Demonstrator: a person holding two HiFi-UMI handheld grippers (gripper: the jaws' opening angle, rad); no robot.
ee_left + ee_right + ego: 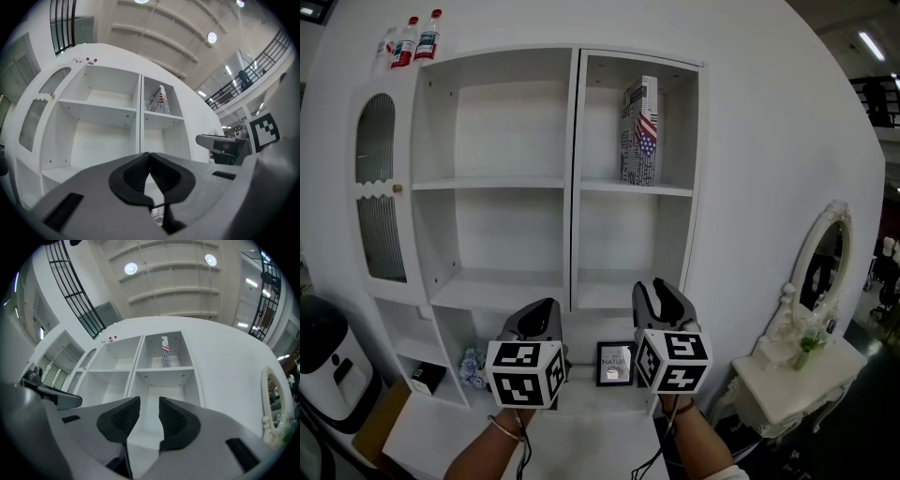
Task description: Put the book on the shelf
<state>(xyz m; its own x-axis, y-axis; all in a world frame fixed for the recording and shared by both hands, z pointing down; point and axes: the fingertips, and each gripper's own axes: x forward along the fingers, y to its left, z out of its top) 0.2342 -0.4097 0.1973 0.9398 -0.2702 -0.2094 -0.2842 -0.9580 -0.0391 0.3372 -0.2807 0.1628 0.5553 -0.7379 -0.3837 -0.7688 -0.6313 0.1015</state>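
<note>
Nearest item: left tongs (149, 154), held low in front of the white shelf unit (572, 187), marker cube toward me. Jaws together, tips meeting, nothing between them. Right tongs (149, 401) sit just beside the left at about the same height. Their jaws are apart with a clear gap, and only the shelf unit shows through it, so nothing is held.

Book (639, 131) (stars-and-stripes cover) stands upright on the board of the upper right compartment, well above and beyond the right tongs. Neither tongs touches it.

Further observations:
- A small dark-framed item (615, 363) lies low between the two tongs on the white desk surface (581, 441); I cannot tell what it is.
- Red-capped bottles (414, 39) stand on top of the unit, far up and to the left of the left tongs.
- An arched glazed door (377, 187) closes the unit's left side, above the left tongs.
- A white dressing table (787, 380) with an oval mirror (821, 262) stands off to the right of the right tongs.
- A rounded white appliance (328, 361) stands to the left of the left tongs.
</note>
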